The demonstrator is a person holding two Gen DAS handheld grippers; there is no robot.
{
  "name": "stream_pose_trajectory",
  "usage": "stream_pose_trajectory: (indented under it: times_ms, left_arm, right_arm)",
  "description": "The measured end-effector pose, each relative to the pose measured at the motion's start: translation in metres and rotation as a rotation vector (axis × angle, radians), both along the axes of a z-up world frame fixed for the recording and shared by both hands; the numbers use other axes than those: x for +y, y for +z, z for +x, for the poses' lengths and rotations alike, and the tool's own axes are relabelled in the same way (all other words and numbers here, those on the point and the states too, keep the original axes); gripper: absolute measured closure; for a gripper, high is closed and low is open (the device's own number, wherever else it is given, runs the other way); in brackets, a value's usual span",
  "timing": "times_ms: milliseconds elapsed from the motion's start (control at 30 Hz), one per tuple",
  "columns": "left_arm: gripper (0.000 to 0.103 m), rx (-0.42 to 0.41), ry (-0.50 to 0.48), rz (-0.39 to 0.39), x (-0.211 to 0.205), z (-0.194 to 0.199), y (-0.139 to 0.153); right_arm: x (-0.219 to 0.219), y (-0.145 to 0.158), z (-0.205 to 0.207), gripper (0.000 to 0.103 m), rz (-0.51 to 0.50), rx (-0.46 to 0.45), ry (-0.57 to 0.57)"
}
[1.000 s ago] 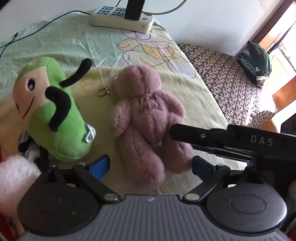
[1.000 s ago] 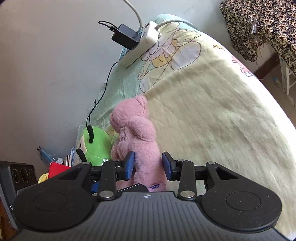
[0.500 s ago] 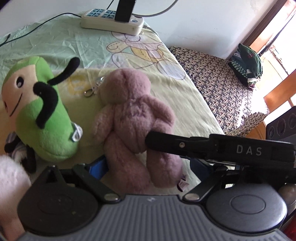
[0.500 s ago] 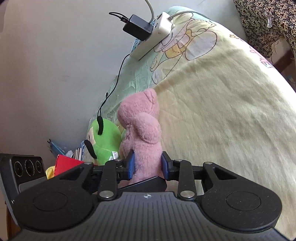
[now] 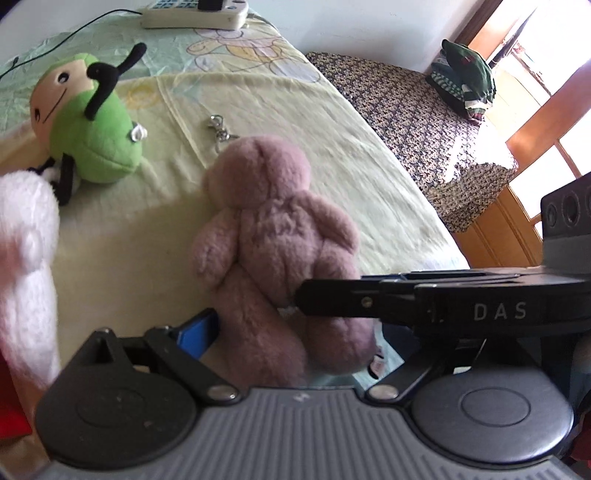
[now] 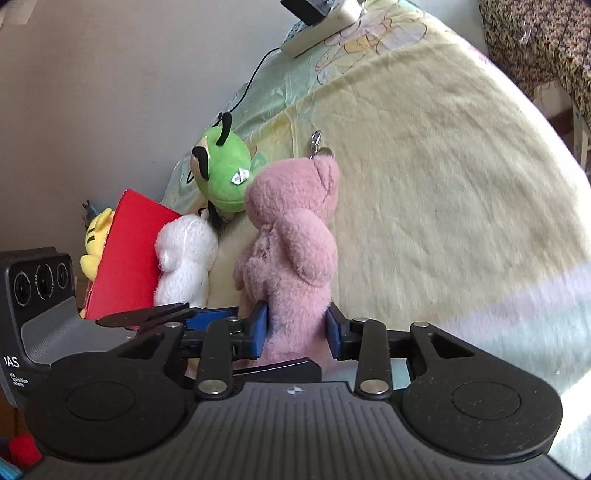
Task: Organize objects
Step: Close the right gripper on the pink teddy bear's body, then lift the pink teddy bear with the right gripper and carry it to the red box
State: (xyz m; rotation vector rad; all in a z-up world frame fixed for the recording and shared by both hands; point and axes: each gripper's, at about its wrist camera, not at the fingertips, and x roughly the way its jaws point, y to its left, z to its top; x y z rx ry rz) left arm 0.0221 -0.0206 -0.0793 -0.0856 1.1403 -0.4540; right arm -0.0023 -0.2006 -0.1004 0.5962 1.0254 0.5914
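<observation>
A pink teddy bear (image 6: 291, 236) stands upright above the yellow blanket (image 6: 443, 166), with my right gripper (image 6: 295, 330) shut on its lower body. In the left wrist view the same pink bear (image 5: 273, 229) shows its back, and my right gripper (image 5: 314, 299) reaches in from the right at its hip. My left gripper (image 5: 295, 338) is open, the bear's legs lying between its wide-apart fingers without being pinched. Its right finger is hidden behind the right gripper. A green plush (image 5: 92, 136) lies further back on the left, and a white plush (image 5: 26, 240) is at the left edge.
A red box (image 6: 129, 258) and a yellow plush (image 6: 94, 243) sit left of the white plush (image 6: 184, 258). A metal key clip (image 5: 218, 127) lies on the blanket. A power strip (image 5: 192, 13) is at the far end. A patterned bench (image 5: 424, 122) with folded clothes (image 5: 465, 81) stands to the right.
The pink bear, still held by the right gripper, has come away from the green plush toward the near side. Both grippers have drawn back, bringing the white plush and red box into view.
</observation>
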Motion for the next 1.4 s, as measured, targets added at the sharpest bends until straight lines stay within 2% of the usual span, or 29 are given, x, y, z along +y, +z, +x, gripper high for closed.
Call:
stream_pose_trajectory:
  times_ms: [33, 100, 200, 267, 333, 500, 700, 833, 1000, 1133, 1400]
  left_arm:
    - [0.007, -0.018, 0.01, 0.008, 0.002, 0.004, 0.001]
    - [0.003, -0.043, 0.029, 0.017, 0.003, 0.013, 0.0]
    - [0.003, -0.031, 0.032, -0.016, 0.004, 0.025, -0.004]
    - [0.007, -0.047, 0.026, -0.01, 0.001, 0.027, -0.003]
    - [0.009, -0.046, 0.024, -0.021, -0.002, 0.026, -0.002]
    - [0.01, -0.033, 0.013, -0.043, -0.001, 0.014, 0.0]
    - [0.011, -0.032, -0.021, -0.066, 0.006, -0.016, 0.017]
    - [0.011, -0.085, -0.047, -0.055, 0.017, -0.042, 0.04]
    - [0.011, -0.166, -0.025, -0.101, 0.055, -0.067, 0.074]
    - [0.011, -0.269, -0.008, -0.118, 0.096, -0.085, 0.11]
    - [0.011, -0.468, 0.039, -0.109, 0.205, -0.115, 0.181]
  right_arm:
    - [-0.002, 0.001, 0.004, 0.051, 0.013, -0.016, -0.013]
    - [-0.006, -0.001, 0.019, 0.045, 0.05, -0.032, -0.047]
    - [-0.005, -0.007, 0.038, 0.046, 0.115, -0.001, -0.064]
    - [-0.001, -0.013, 0.044, 0.046, 0.165, 0.034, -0.059]
    - [0.002, -0.018, 0.045, 0.051, 0.197, 0.068, -0.048]
    - [0.002, -0.017, 0.032, 0.062, 0.184, 0.095, -0.043]
    - [0.01, 0.009, 0.009, 0.062, 0.135, 0.073, 0.03]
    - [0.023, 0.032, -0.002, 0.063, 0.131, 0.047, 0.075]
    - [0.052, 0.068, -0.018, 0.064, 0.14, -0.032, 0.114]
    - [0.084, 0.099, -0.032, 0.064, 0.184, -0.109, 0.119]
    - [0.185, 0.153, -0.044, 0.064, 0.282, -0.258, 0.172]
